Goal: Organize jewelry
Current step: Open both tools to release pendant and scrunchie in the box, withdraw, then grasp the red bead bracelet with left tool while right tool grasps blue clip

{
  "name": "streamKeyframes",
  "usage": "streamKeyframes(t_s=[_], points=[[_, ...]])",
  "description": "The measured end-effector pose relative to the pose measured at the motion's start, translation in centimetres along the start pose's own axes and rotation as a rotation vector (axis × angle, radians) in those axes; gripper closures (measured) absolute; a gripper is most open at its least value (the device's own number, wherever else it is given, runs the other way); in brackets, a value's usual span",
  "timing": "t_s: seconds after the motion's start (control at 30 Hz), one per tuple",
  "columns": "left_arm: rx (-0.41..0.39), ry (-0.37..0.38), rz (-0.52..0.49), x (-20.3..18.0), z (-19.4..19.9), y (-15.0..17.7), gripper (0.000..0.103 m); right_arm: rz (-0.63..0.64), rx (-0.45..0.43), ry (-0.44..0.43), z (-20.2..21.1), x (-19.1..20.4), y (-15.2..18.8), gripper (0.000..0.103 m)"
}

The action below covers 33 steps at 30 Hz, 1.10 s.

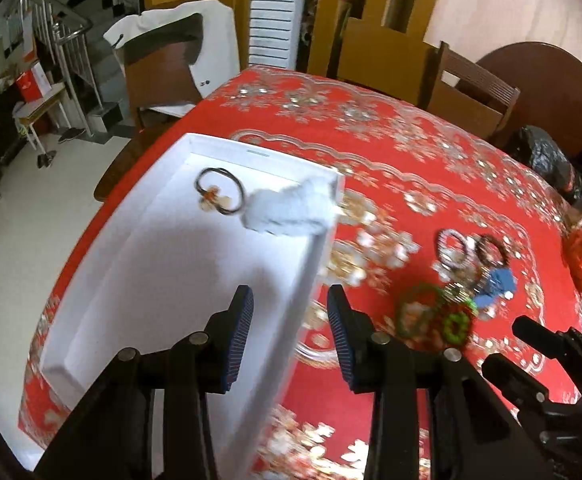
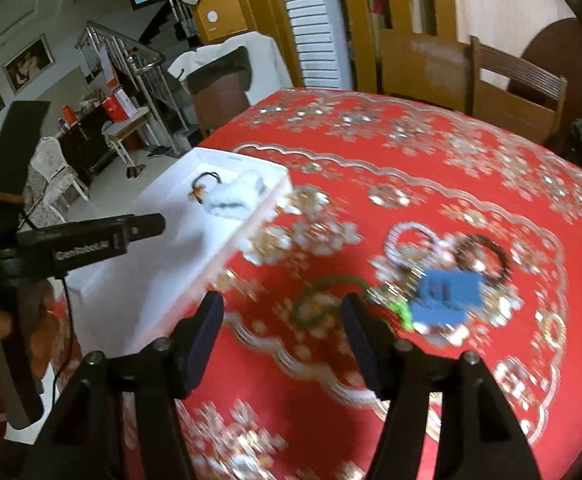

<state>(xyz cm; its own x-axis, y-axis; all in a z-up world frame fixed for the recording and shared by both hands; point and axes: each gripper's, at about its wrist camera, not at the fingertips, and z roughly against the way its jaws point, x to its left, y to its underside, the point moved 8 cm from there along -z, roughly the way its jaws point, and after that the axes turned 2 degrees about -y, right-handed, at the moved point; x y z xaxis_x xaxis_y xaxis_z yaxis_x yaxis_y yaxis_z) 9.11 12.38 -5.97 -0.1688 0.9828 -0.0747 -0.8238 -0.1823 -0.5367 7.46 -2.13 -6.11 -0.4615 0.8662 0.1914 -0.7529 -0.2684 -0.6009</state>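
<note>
Desk: covered by a red cloth (image 2: 431,152) with a gold and white flower print; both views blurred in places.
Tray: white shallow tray (image 1: 159,280) at the left side of the desk, long side running away from the cameras.
In tray: a dark ring-shaped hair tie with a pale flower charm (image 1: 219,195) at the far end; a white fluffy piece (image 1: 291,210) just beside it, against the tray's right wall.
Loose jewelry: a cluster on the cloth, well apart from the tray, to its right. A green bead bracelet (image 2: 323,300) nearest the tray, a bright green ring (image 1: 456,325), a pale bracelet (image 2: 409,246), a dark bracelet (image 2: 483,256), and a blue piece (image 2: 447,294) lying among them. Details too blurred to sort further.
Left gripper (image 1: 289,334): fingers spread wide, nothing between them; hovers over the tray's right wall.
Right gripper (image 2: 282,340): fingers spread wide, holding nothing; above bare cloth, with the green bead bracelet seen between the tips.
Background: wooden chairs (image 2: 515,88) at the desk's far side.
</note>
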Motion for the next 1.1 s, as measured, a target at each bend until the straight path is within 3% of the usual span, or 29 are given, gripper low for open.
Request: streamKeyframes(t_s=[0.17,0.3,0.47,1.1], points=[[0.002,-0.035,-0.049,-3.4,0.8,1.7,0.039,-0.022,0.002,0.044,2.8,-3.2,2.7,0.037],[-0.001,-0.016,-0.074,-5.7,1.3,2.8,0.039,-0.057,0.007,0.074,4.2,-5.8,4.5,0.031],[0.009,-0.005,-0.093,-7.8,1.5,3.7,0.039,-0.097,0.02,0.091,5.3,-8.3,6.3,0.031],[0.119,0.094,-0.05,-9.8,-1.4,6.3,0.039,-0.154,0.04,0.103,5.0,-11.6,7.6,0.031]])
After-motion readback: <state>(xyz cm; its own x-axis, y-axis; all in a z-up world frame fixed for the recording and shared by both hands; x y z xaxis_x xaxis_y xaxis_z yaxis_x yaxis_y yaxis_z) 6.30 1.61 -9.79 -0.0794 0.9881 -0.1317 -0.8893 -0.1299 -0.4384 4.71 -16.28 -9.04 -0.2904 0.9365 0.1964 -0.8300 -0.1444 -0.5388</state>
